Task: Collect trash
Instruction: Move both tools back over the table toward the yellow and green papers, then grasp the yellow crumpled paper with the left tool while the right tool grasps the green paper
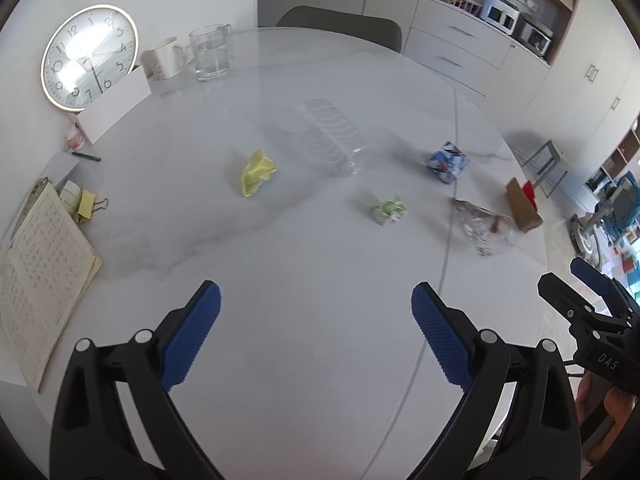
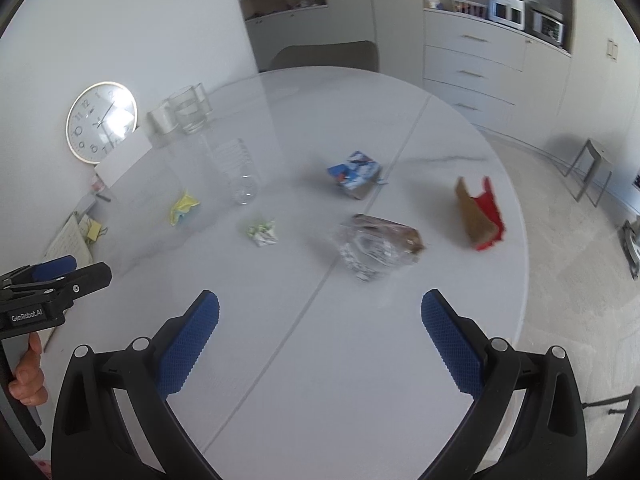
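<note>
A: Both the left gripper (image 1: 316, 316) and right gripper (image 2: 320, 320) hover with jaws spread wide, empty, over the near side of the marble table (image 1: 304, 360).

B: Nearest trash?

A: The crinkled clear wrapper (image 2: 376, 248), mid-table. Probably light and springy; pinch a raised fold. Beyond lie the green-white wad (image 2: 262, 233), yellow paper (image 2: 183, 208), blue carton (image 2: 354, 174) and clear bottle (image 2: 236, 172), likely slippery.

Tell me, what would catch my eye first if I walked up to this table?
Probably the bits of litter strewn over the white marble table: a yellow crumpled paper, a blue carton, a clear plastic bottle lying on its side, and a red and brown wrapper near the right edge. Next, the big round clock leaning against the wall on the left. Both blue-padded grippers, left and right, hover open near the front.
</note>
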